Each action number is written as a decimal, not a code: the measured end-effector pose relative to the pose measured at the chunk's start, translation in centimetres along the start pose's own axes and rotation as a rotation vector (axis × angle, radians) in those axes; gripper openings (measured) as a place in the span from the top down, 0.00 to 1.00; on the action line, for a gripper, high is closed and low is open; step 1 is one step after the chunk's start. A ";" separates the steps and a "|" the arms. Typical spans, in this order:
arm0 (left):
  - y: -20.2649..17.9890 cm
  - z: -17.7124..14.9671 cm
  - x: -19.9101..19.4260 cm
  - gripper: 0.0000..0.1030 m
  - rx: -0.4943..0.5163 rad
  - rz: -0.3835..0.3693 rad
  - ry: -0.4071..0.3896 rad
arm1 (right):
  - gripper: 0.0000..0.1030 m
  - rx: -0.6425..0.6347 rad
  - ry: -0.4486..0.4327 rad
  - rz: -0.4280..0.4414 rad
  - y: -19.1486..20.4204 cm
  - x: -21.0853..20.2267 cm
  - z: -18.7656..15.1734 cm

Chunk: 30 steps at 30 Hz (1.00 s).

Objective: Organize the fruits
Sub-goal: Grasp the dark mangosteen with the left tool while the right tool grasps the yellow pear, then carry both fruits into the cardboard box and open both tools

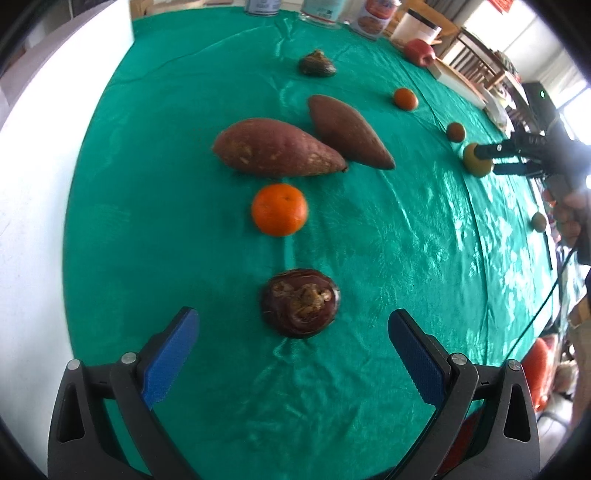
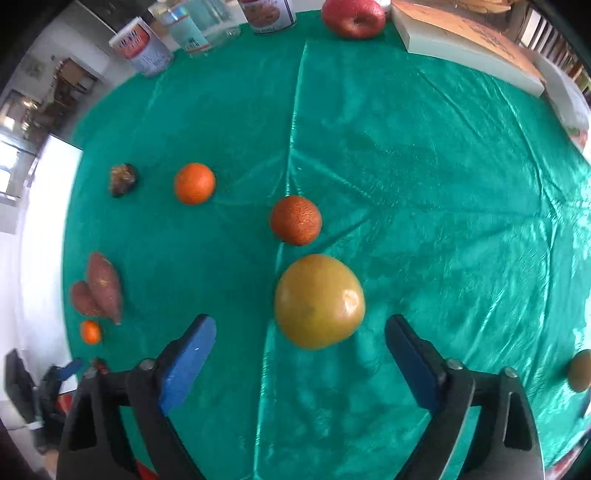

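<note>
A green cloth (image 1: pixel 369 258) covers the table. In the left wrist view a dark mangosteen (image 1: pixel 300 302) lies just beyond my left gripper (image 1: pixel 293 313), whose blue pads stand wide apart and touch nothing. Beyond it sit an orange (image 1: pixel 279 209) and two sweet potatoes (image 1: pixel 277 151). In the right wrist view a large yellow citrus (image 2: pixel 319 301) rests on the cloth between the fingertips of my right gripper (image 2: pixel 301 321), with a gap at each pad. A rough orange (image 2: pixel 295 220) lies just past it, and a smoother orange (image 2: pixel 194 183) further left.
Cans and jars (image 2: pixel 142 46) line the far edge, with a red apple (image 2: pixel 352 16) and a book (image 2: pixel 469 48) to their right. A second mangosteen (image 2: pixel 123 180) sits at the left, a brownish-green fruit (image 2: pixel 580 369) at the right edge. A hand (image 1: pixel 572 218) holds the right gripper.
</note>
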<state>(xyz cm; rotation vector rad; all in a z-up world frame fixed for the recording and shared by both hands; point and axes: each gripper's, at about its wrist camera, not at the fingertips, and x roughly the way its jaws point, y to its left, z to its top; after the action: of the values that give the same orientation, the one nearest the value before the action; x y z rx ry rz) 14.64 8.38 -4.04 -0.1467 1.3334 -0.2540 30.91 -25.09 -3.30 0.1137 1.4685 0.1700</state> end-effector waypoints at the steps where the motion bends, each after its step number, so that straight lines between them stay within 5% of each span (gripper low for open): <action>1: 0.5 0.1 -0.3 0.01 -0.019 -0.003 0.008 | 0.14 -0.001 0.002 -0.005 0.1 0.1 0.1; 6: -1.2 0.2 0.9 0.02 0.023 0.022 0.022 | 0.14 0.007 0.005 0.014 0.2 0.3 0.4; 9: -2.7 0.2 1.4 0.05 0.095 0.119 -0.012 | 0.14 0.003 0.015 0.012 -0.2 0.0 0.2; 10: -3.1 0.2 1.5 0.10 0.120 0.167 -0.029 | 0.14 0.005 0.019 0.014 -0.4 -0.1 0.1; 12: -3.3 0.3 1.9 0.45 0.129 0.190 -0.033 | 0.14 0.018 0.029 0.032 -1.2 -0.4 0.1; 13: -3.2 0.3 2.1 0.49 0.122 0.173 -0.027 | 0.14 0.021 0.032 0.039 -1.3 -0.4 0.2; 20: -4.1 0.5 2.3 0.54 0.172 0.198 -0.058 | 0.27 -0.012 0.057 0.032 -0.6 -0.1 0.3; 23: -3.6 0.2 1.9 0.55 0.156 0.174 -0.068 | 0.51 -0.020 0.048 -0.049 -0.5 0.1 0.3; 30: -2.2 -0.5 1.1 0.55 0.120 0.105 -0.084 | 0.51 -0.009 0.032 -0.015 -1.3 0.4 0.5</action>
<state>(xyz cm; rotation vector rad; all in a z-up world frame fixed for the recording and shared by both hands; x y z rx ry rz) 14.18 5.95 -4.68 0.0136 1.2348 -0.2352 31.45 -26.28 -3.84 0.0928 1.5001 0.1672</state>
